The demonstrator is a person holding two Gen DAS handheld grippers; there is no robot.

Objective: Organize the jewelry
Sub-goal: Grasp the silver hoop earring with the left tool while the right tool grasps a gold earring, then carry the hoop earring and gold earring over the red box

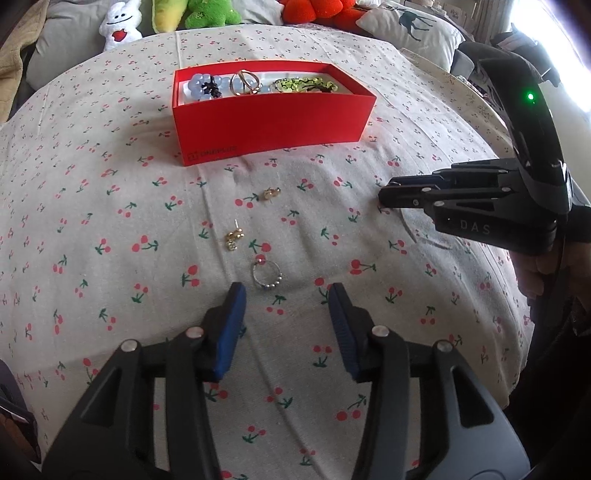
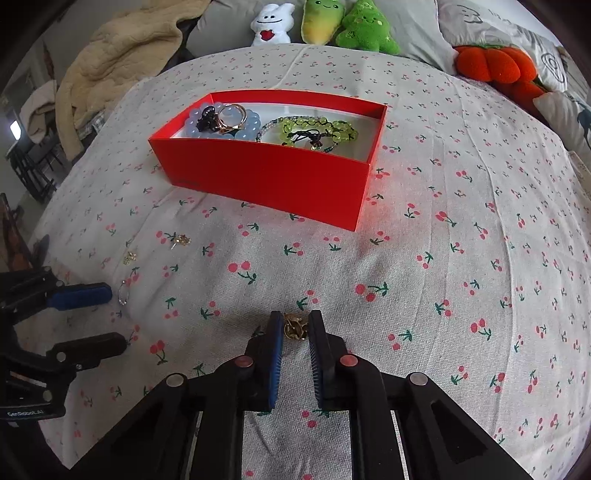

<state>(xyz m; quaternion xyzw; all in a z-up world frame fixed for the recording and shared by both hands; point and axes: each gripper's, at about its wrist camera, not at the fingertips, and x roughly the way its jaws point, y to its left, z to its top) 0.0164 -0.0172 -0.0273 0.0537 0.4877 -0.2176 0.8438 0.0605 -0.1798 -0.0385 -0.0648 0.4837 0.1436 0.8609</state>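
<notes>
Right gripper [image 2: 295,325] jaws pinch a gold earring [image 2: 295,326] low on the cherry-print sheet [image 2: 443,240]. Left gripper [image 1: 286,295] jaws spread, beaded ring [image 1: 266,277] just ahead near the left pad. Two gold studs [image 1: 233,238] [image 1: 271,194] lie beyond, apart. Red box [image 2: 266,177] farther back, bracelets inside; bare sheet between.

Both wrist views low, sharing red box [image 1: 266,125]

A cherry-print sheet [image 2: 443,221] covers the bed. Along its far edge sit a white plush [image 2: 271,24], a yellow-green plush [image 2: 319,20], a green plush [image 2: 367,27] and an orange plush [image 2: 495,62]. A beige quilt [image 2: 122,55] lies bunched beside a deer-print pillow [image 1: 410,27].
</notes>
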